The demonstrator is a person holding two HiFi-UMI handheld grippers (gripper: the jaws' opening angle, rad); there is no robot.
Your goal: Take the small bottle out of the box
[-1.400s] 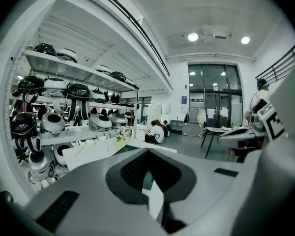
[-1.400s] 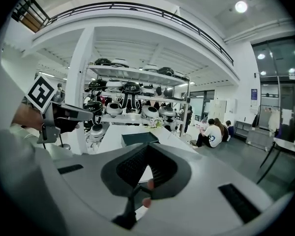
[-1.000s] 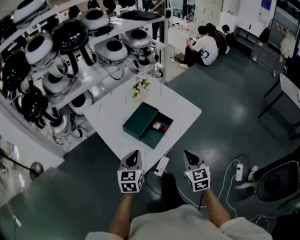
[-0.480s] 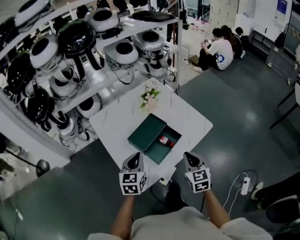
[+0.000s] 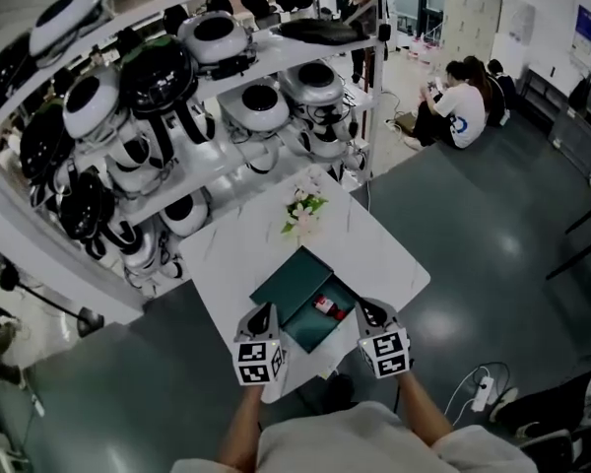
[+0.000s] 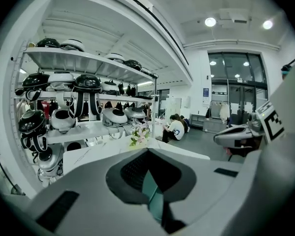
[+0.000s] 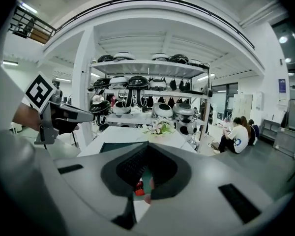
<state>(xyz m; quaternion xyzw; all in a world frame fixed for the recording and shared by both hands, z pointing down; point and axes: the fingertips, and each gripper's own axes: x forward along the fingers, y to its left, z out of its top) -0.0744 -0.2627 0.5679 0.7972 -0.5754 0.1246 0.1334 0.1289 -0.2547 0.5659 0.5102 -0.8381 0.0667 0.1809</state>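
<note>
Grey floor spreads around a white rectangular table (image 5: 374, 254), with metal shelves of round black-and-white robot heads (image 5: 167, 77) to the left and people sitting on the floor (image 5: 463, 106) far behind. A dark green open box (image 5: 310, 330) lies at the table's near end. The small red bottle (image 5: 324, 305) lies inside it, and a bunch of pale flowers (image 5: 303, 212) stands beyond. The left gripper (image 5: 264, 310) and right gripper (image 5: 366, 308) hover just at the box's near corners.

From the left gripper view, the left gripper (image 6: 148, 173) has its jaws drawn together on nothing, with green box showing through the slit.

From the right gripper view, the right gripper (image 7: 145, 176) is likewise closed and empty, with the small red bottle (image 7: 139, 185) glimpsed below.
</note>
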